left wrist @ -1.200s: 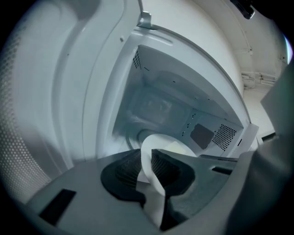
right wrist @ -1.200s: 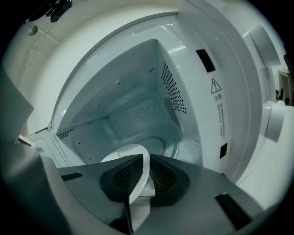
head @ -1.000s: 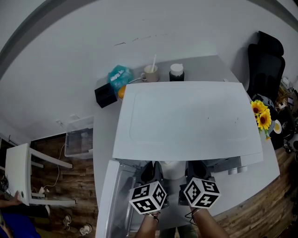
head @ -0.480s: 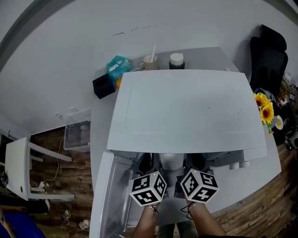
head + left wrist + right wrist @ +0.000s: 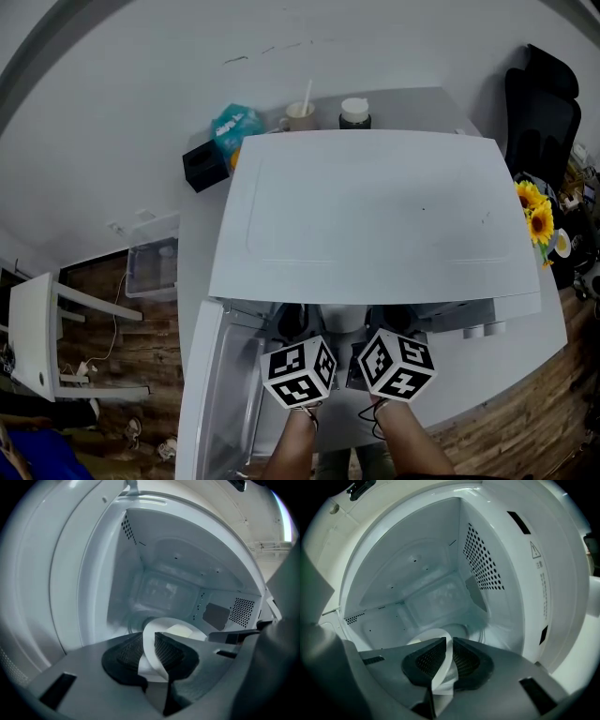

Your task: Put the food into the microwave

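- My left tool [image 5: 149, 648] was clenched on the rim of the white bowl [image 5: 146, 637], with the rim's thin wall pinched between the pads.
- My right tool [image 5: 446, 656] gripped the opposite rim the same way, so the bowl hung between the two tools.
- The food [image 5: 182, 630] showed as a pale mound inside the bowl, seen only from the left gripper view.
- The bowl sat at the mouth of the microwave [image 5: 375, 216], just under its front edge. The door [image 5: 220, 394] was swung open to my left.
- Ahead lay the bare cavity, with the turntable [image 5: 464, 631] low in front of the bowl.
- I judged the step as carrying the bowl in, with the bowl not yet set down.
- The next move called for pushing both tools forward together and keeping the bowl level. I would then lower it onto the turntable before letting go of either side.
- Against the frame a second before, both grips looked the same. The bowl showed a little less below the microwave's front edge, and the head view itself had shifted slightly.
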Demonstrator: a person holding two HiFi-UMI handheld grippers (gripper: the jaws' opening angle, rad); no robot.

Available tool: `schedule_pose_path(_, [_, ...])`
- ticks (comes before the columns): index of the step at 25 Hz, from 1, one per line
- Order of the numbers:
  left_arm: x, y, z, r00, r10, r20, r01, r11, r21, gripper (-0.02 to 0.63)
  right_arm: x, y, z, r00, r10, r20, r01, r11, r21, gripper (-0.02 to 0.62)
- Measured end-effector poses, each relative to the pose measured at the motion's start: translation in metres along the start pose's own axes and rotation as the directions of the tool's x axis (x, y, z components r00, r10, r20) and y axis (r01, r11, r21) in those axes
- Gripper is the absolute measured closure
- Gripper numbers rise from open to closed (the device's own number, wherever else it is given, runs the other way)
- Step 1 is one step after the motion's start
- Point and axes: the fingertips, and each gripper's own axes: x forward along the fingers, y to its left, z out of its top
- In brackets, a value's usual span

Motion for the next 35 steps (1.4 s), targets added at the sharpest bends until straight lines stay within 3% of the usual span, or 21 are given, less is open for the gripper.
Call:
schedule_pose_path(8, [0.010,0.001,0.000,1.000,0.025,-0.016,-0.024,0.999,0.040,0.532,0.011,-0.001,-0.001,0.999,-0.031,-0.012,0.031,0.999,-0.020,0.538])
schedule_pose_path(17, [0.016,0.003,-0.002,0.999,0.038,-0.024,-0.038,0.999,0.034,0.532,0.016,-0.001,-0.001,0.998,-0.052,-0.028,0.051,0.999,-0.019,0.538])
schedule_pose_path(35, [0.014,0.000,0.000,1.000,-0.004,0.005,0.004,1.000,0.002,0.532,0.011,-0.011,0.000,0.998,-0.068,-0.003,0.068,0.997,-0.024,0.538])
